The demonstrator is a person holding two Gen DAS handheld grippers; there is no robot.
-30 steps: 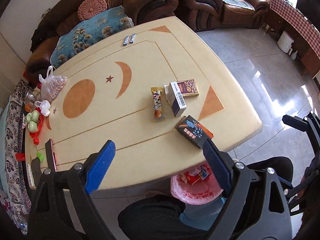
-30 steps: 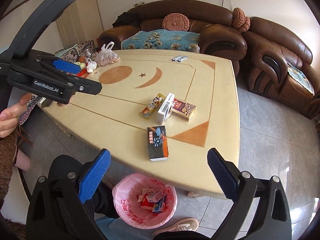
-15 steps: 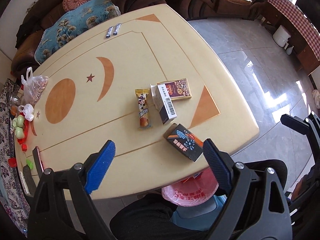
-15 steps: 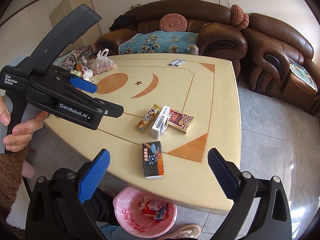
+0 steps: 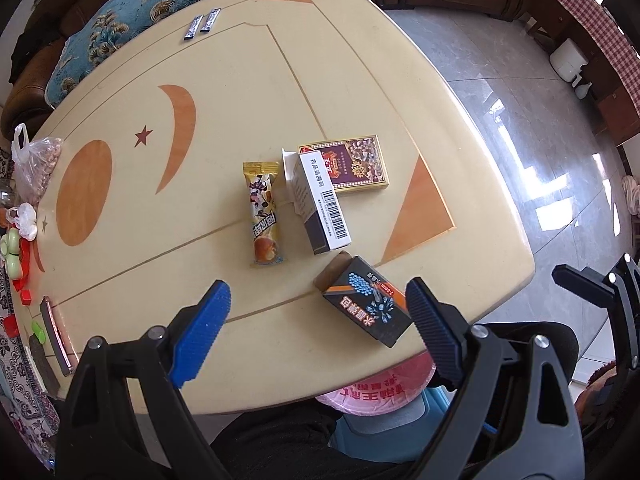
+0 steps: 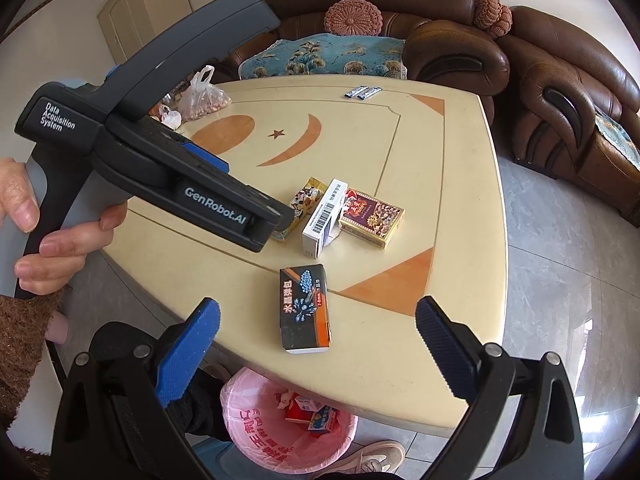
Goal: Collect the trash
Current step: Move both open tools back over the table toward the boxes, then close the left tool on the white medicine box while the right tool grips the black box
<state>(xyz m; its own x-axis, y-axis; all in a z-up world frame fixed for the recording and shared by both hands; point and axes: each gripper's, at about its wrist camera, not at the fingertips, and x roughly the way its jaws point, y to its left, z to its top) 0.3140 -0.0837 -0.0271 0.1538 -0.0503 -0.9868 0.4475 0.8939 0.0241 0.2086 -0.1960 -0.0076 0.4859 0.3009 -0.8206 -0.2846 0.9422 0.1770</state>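
Overhead, both grippers gape wide above the table (image 5: 460, 128), holding nothing.
Left gripper (image 5: 318, 312), right gripper (image 6: 318, 330). Black box (image 6: 305, 306) lies flat near the front edge, long axis toward the right camera; wrapper (image 5: 263, 213), white carton (image 5: 320, 200), red pack (image 5: 352, 162) cluster behind. Pink-lined bin (image 6: 240, 436) under the edge holds small cartons.

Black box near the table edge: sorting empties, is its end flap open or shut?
Open: the black cardboard box shows a raised flap at its far end.
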